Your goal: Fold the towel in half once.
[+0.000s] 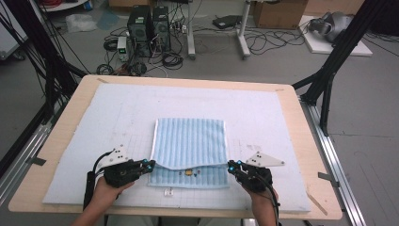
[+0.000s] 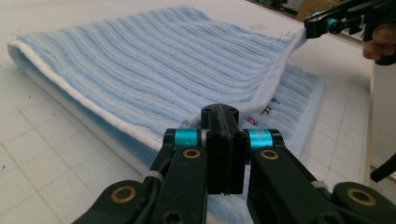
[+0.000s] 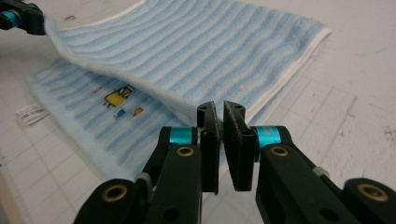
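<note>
**Towel folded over, both near corners pinched**

The towel (image 1: 189, 143), light blue with stripes and a white border, lies on the near half of the white mat (image 1: 117, 113), midway between the table's left and right edges. Its upper layer is folded toward the near edge and stops short of it, so a strip of the lower layer shows along the front, with a small yellow print (image 3: 117, 97) on it. A white tag (image 1: 168, 192) sticks out from the towel's near edge onto the mat.

The left gripper (image 1: 149, 165) is at the folded layer's near left corner. In the left gripper view its jaws are pressed together on the towel's white edge, which runs into them. The right gripper (image 1: 230, 165) is at the near right corner. In the right gripper view its jaws stand a narrow slit apart with the towel's edge running between them, held slightly off the lower layer. Between the two grippers the held edge sags in a shallow curve.

A hand (image 1: 109, 190) holds each gripper from the table's near edge. The wooden table (image 1: 310, 141) shows bare around the mat. Beyond its far edge, computer towers (image 1: 148, 28) and cables sit on the floor.
</note>
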The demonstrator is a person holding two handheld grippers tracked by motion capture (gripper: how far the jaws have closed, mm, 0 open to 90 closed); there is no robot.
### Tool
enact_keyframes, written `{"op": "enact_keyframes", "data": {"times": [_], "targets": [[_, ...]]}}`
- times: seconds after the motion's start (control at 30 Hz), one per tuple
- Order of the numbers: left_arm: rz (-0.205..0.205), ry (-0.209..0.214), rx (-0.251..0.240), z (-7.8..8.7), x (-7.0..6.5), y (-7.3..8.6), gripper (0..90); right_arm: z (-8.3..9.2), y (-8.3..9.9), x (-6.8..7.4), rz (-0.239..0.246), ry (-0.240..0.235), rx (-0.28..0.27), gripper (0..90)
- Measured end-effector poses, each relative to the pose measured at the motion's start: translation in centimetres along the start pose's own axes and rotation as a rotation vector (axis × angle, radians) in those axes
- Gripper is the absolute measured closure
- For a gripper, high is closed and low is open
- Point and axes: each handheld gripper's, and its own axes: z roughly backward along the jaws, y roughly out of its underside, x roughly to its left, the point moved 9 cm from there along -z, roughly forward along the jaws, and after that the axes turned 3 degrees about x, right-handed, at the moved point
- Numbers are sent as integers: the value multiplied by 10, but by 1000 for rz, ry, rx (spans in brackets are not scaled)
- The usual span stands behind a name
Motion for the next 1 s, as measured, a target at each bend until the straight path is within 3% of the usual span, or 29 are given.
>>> {"op": "enact_keyframes", "data": {"times": [0.27,0.4,0.47,0.57,0.7,0.77,0.87,1.0], "targets": [[-5,22,17,8,-16,9,895,9,11,13,4,4,15,849],[14,4,45,7,-13,17,889,9,18,14,12,-1,43,842],[67,-1,47,7,-9,16,726,8,22,16,16,-20,59,776],[107,-27,0,12,1,10,611,10,19,13,-15,-12,40,685],[132,-66,-31,16,14,8,591,8,15,5,-25,20,14,647],[142,-66,-18,15,16,10,587,0,15,9,-13,12,36,644],[126,-40,21,8,8,14,552,-15,15,21,29,-24,74,640],[86,-33,120,-5,-1,23,515,-29,19,34,81,-60,137,669]]}}
